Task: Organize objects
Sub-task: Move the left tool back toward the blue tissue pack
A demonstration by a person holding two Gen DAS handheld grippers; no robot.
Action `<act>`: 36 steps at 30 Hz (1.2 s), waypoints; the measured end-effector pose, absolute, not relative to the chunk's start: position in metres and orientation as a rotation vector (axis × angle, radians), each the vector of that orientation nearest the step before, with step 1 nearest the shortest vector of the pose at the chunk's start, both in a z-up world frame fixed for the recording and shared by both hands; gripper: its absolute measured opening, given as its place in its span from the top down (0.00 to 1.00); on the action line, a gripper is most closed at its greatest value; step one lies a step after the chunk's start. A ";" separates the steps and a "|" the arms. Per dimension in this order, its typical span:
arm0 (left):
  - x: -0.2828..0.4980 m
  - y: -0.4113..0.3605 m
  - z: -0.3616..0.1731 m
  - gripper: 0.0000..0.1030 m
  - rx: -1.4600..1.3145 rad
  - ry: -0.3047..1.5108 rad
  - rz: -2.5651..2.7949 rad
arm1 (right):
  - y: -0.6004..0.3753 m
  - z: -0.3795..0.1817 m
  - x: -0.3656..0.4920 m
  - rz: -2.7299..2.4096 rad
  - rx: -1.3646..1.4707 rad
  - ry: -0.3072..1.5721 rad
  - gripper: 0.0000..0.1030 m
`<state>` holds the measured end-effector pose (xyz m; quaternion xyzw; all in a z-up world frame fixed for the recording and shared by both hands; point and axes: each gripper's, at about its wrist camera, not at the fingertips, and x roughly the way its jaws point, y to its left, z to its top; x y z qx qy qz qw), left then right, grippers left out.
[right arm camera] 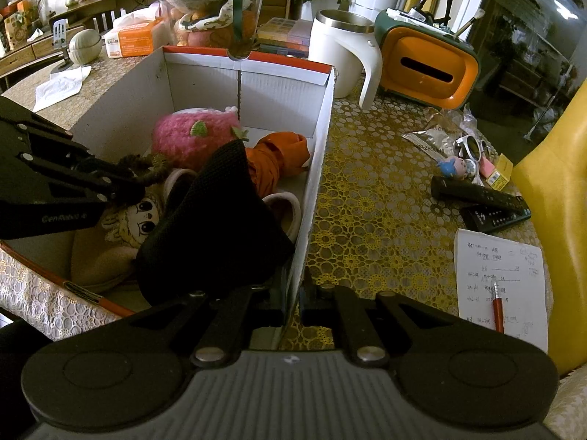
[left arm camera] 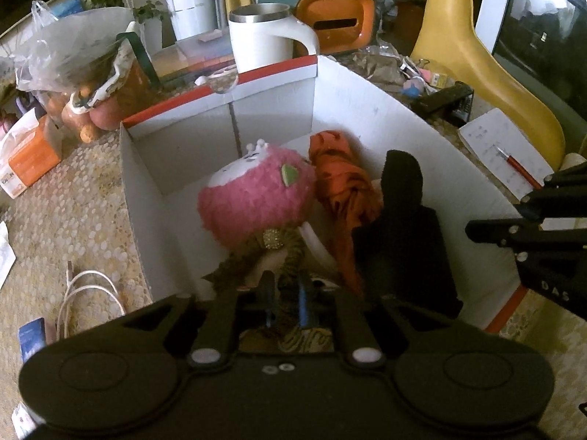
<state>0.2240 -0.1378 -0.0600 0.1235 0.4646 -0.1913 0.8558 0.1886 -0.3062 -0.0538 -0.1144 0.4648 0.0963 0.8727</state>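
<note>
While both grippers hover at the box (right arm camera: pixel 315 154):
Left gripper (left arm camera: pixel 286 293): fingers slightly apart, braided cord (left arm camera: pixel 290 256) between them (grip unclear).
Right gripper (right arm camera: pixel 293 293): clamped on box's right wall — near corner.
Pink plush (left arm camera: pixel 256 198): inside, toward the far wall.

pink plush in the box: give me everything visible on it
The pink plush is round and fuzzy, with a white face patch bearing small knobs on top and green felt leaf shapes on its side. It lies inside the white cardboard box, toward the far end. The folded orange cloth presses against one side. A sparkly bead and braided cord sit at its near edge; whether they belong to it is unclear. Neither gripper touches it.
</note>
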 end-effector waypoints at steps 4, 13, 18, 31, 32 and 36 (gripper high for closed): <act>0.221 -0.135 -0.056 0.80 0.240 0.970 -0.420 | -0.306 -0.054 0.189 0.201 -0.238 0.972 0.94; 0.207 -0.128 -0.040 0.69 0.204 0.924 -0.460 | -0.306 -0.054 0.188 0.201 -0.241 0.971 0.94; 0.198 -0.122 -0.030 0.65 0.182 0.895 -0.483 | -0.307 -0.054 0.188 0.201 -0.241 0.971 0.94; 0.185 -0.098 -0.011 0.47 0.124 0.839 -0.466 | -0.307 -0.054 0.187 0.201 -0.242 0.971 0.94; 0.185 -0.095 -0.010 0.46 0.121 0.836 -0.461 | -0.307 -0.054 0.187 0.201 -0.242 0.971 0.94; 0.184 -0.082 -0.009 0.37 0.096 0.829 -0.435 | -0.307 -0.054 0.188 0.201 -0.241 0.971 0.94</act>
